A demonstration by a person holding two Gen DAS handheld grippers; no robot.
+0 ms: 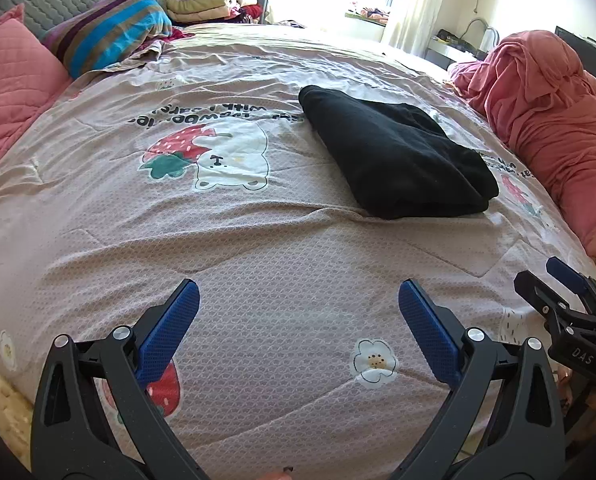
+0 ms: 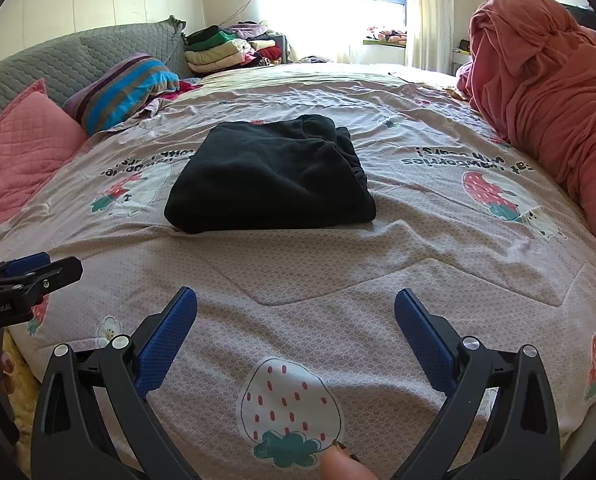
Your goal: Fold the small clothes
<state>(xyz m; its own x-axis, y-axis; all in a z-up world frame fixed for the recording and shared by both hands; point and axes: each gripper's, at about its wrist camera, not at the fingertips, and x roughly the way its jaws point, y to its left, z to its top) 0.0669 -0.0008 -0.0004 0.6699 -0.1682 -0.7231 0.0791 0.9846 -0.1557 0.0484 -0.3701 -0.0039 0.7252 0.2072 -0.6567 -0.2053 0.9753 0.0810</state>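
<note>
**Fold appears finished; both grippers idle at the bed's near edge**

Bedspread first: the pale pink quilted cover printed with strawberries and white bears (image 2: pixel 437 248) fills both of my views, and on its middle lies the black fleece garment folded into a thick rectangle (image 2: pixel 270 184), layered edges showing on its right side in the right wrist view. It sits well apart from both tools, squared and compact, so I judge the fold on this piece to be done or all but done. A rumpled salmon-red heap of cloth (image 2: pixel 545 92) rises along the right side of the bed; whether it is bedding or clothing waiting its turn I cannot tell. If more is to be folded, my next move calls for reaching to a fresh item and spreading it flat on bare cover; otherwise the black bundle wants only lifting aside.

My left gripper (image 1: pixel 298 300) hangs low over the near edge, its blue-padded fingers (image 1: pixel 170 332) spread wide with nothing between them. My right gripper (image 2: pixel 296 308) hovers level beside it, likewise agape and empty, pointed at the garment.
</note>
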